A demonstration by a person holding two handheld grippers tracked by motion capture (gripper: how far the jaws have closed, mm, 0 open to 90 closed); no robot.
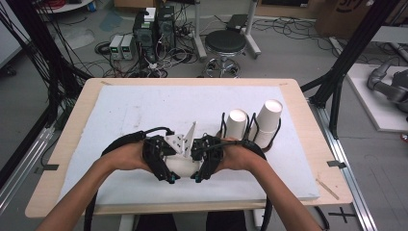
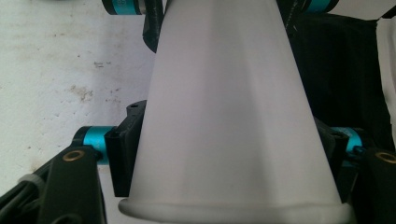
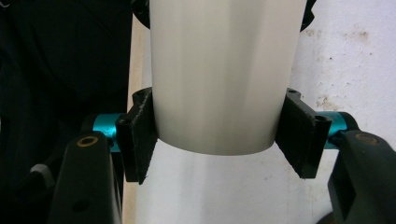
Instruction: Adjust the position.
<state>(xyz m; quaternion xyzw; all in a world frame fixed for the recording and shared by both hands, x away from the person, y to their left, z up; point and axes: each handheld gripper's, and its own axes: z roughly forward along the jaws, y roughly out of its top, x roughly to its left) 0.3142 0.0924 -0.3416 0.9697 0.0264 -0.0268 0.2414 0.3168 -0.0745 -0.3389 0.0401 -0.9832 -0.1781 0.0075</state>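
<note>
above the white mat (image 1: 120, 115), both hand-held grippers clamp one paper cup (image 1: 183, 166).

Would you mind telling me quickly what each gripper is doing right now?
Left gripper: shut on the white paper cup, near its rim.
Right gripper: shut on the same cup, near its narrow base end.

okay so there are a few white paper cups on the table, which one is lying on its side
The paper cup clamped between the left gripper and right gripper near the front edge. The two cups in the wire rack stand upside down.
</note>
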